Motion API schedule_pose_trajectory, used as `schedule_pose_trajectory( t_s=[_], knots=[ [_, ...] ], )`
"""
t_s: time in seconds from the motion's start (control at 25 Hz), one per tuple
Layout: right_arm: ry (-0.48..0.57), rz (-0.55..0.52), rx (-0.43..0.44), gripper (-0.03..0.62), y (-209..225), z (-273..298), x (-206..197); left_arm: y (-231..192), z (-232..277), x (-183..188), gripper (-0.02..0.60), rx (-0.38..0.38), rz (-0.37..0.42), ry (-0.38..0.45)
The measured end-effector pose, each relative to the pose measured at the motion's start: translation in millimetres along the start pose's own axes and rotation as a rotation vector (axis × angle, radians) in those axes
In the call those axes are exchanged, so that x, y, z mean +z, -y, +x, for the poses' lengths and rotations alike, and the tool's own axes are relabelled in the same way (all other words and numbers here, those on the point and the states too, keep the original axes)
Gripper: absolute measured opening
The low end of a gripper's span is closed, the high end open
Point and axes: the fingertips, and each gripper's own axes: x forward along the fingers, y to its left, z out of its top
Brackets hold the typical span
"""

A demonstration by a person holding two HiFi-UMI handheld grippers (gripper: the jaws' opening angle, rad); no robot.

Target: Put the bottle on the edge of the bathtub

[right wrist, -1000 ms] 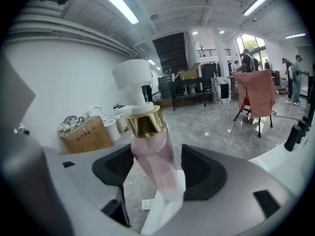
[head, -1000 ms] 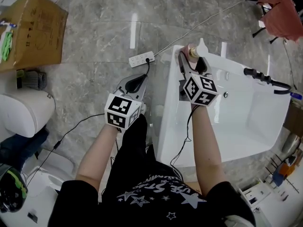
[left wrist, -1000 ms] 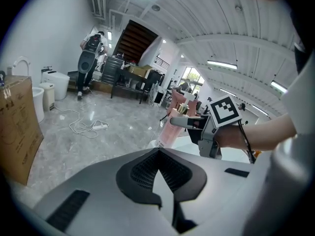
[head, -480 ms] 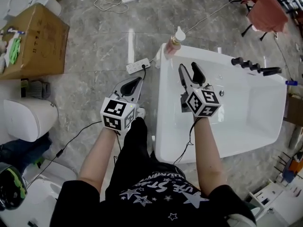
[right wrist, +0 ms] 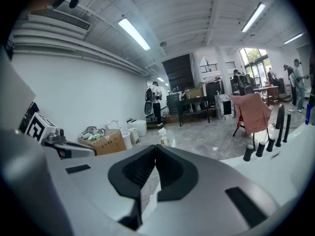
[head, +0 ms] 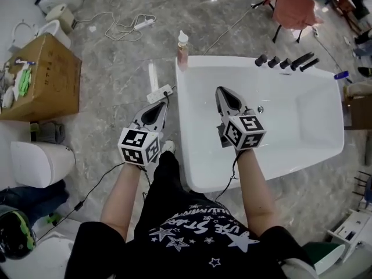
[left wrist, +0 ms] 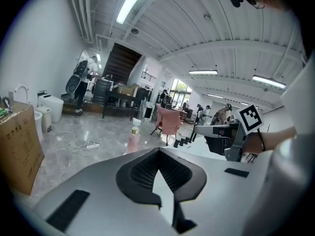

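A pink bottle [head: 182, 48] with a white cap stands upright on the far left corner of the white bathtub's rim [head: 192, 156]. In the left gripper view the bottle [left wrist: 133, 140] shows beyond the jaws, and in the right gripper view the bottle [right wrist: 162, 137] is far ahead. My right gripper [head: 223, 93] hovers over the tub, shut and empty, well short of the bottle. My left gripper [head: 156, 110] is outside the tub over the floor, shut with nothing in it. Both jaw tips, left gripper [left wrist: 158, 151] and right gripper [right wrist: 155, 146], meet closed.
Black tap handles [head: 285, 63] line the tub's far rim. A power strip [head: 161, 93] and cables lie on the marble floor left of the tub. A cardboard box [head: 38, 77], a toilet [head: 40, 161] and a pink chair [head: 293, 7] stand around.
My right gripper let go of the bottle, drew back toward me over the tub and closed its jaws. The bottle stays on the tub's corner. The left gripper barely moved.
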Motion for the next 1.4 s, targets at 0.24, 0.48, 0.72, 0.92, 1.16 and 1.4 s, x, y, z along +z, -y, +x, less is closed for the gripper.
schedule_pose_trajectory(
  t_s=[0.24,0.48,0.72,0.92,1.16,1.4],
  knots=[
    [0.009,-0.028,0.007,0.015,-10.9,-89.0,-1.4,69.3,-39.5,-2.3,0.014,-0.032,0.032,0.012],
    [0.038,-0.067,0.002,0.015,-5.8,-166.5,5.7,135.3,-70.3,2.3,0.014,-0.052,0.086,0.046],
    [0.051,-0.057,-0.009,0.015,-1.6,-228.4,-4.4,187.1,-101.0,-11.0,0.014,-0.063,0.099,0.055],
    [0.044,-0.034,-0.011,0.015,1.3,-271.4,-23.7,224.4,-121.2,-38.3,0.014,-0.076,0.101,0.03],
    [0.027,-0.028,-0.021,0.015,4.6,-310.0,-44.2,252.0,-138.3,-53.8,0.014,-0.063,0.097,0.031],
    [0.003,-0.024,-0.02,0.015,7.9,-335.6,-66.4,270.2,-154.4,-70.0,0.014,-0.044,0.1,0.031]
  ],
)
